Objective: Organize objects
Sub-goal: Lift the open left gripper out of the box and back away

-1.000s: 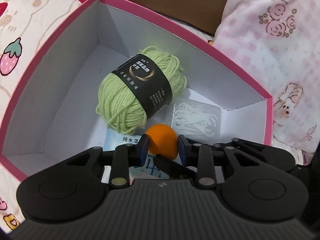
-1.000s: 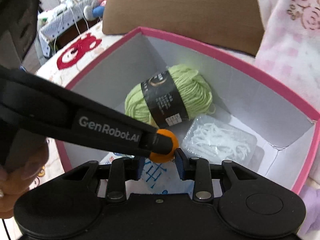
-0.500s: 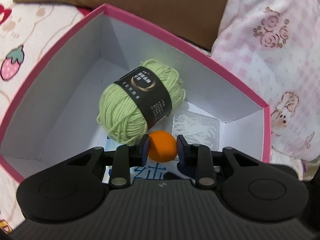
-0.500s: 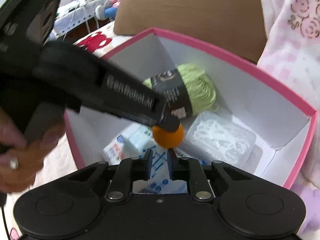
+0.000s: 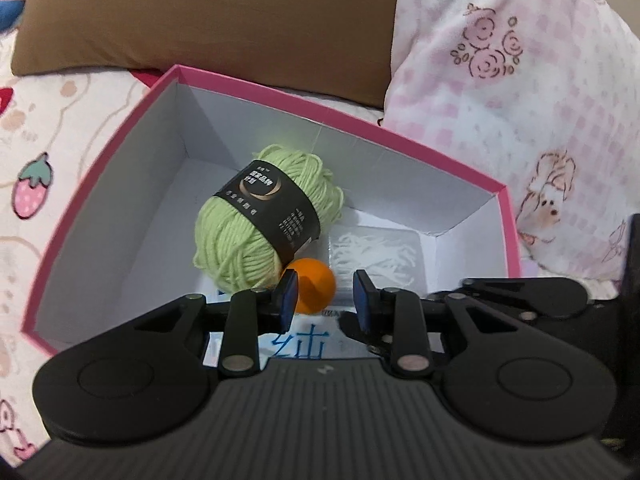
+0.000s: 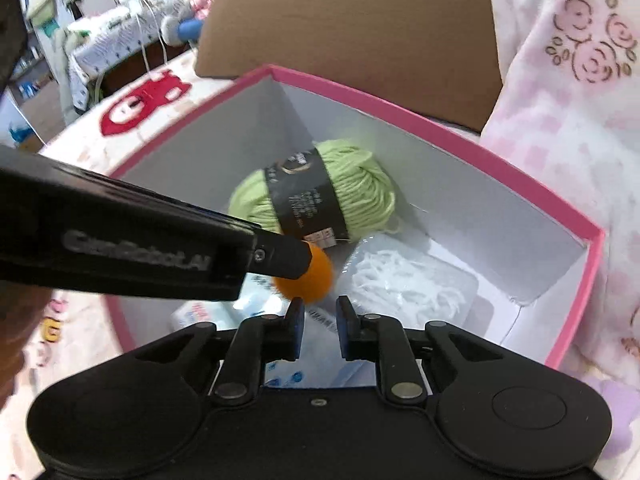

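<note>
An orange ball [image 5: 313, 289] lies in the pink box [image 5: 352, 120] beside the green yarn ball [image 5: 264, 232], on a blue-and-white wipes pack [image 5: 300, 346]. My left gripper [image 5: 325, 298] is open, its left pad beside the ball and its right pad apart from it. A clear bag of white floss picks [image 5: 376, 258] lies to the right. In the right wrist view my right gripper [image 6: 319, 320] is nearly closed and empty, just behind the ball [image 6: 310, 278]; the left gripper's finger [image 6: 276, 258] covers part of the ball.
The box [image 6: 440, 132] sits on a printed bedspread [image 5: 52, 120]. A brown pillow [image 5: 216, 12] lies behind it and a pink blanket [image 5: 520, 92] to the right. A cluttered table [image 6: 112, 48] stands far left.
My left gripper has opened and released the orange ball, which now rests in the box. Both grippers have pulled back and up from the box.
</note>
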`<state>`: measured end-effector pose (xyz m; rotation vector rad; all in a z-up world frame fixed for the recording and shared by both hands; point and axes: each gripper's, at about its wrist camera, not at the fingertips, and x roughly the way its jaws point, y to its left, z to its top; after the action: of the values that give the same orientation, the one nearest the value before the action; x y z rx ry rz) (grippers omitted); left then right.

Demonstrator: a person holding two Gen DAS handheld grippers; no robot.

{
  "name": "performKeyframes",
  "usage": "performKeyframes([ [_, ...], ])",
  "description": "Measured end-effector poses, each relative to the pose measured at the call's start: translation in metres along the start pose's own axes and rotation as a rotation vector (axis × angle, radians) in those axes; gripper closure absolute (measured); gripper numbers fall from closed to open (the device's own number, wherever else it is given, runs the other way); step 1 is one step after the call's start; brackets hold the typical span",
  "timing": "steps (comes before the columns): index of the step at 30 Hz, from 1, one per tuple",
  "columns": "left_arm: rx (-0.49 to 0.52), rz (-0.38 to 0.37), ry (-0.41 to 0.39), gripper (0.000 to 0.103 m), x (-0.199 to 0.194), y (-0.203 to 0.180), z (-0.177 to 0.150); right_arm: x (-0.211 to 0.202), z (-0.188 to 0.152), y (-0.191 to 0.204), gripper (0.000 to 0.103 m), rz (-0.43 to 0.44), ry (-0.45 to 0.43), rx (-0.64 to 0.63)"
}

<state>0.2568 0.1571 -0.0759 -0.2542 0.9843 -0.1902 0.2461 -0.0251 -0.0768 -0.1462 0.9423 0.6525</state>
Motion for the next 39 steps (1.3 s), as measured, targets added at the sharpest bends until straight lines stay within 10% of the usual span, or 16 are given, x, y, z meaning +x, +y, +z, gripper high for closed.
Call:
performKeyframes([
  [17, 0.078, 0.163, -0.001, 0.044, -0.119, -0.040, -0.025, -0.115, -0.023, 0.026, 0.020, -0.001, -0.080, 0.011],
  [39, 0.229, 0.025, -0.011, 0.026, -0.231, -0.129, -0.076, -0.243, -0.084, 0.034, 0.010, -0.109, -0.138, -0.027],
])
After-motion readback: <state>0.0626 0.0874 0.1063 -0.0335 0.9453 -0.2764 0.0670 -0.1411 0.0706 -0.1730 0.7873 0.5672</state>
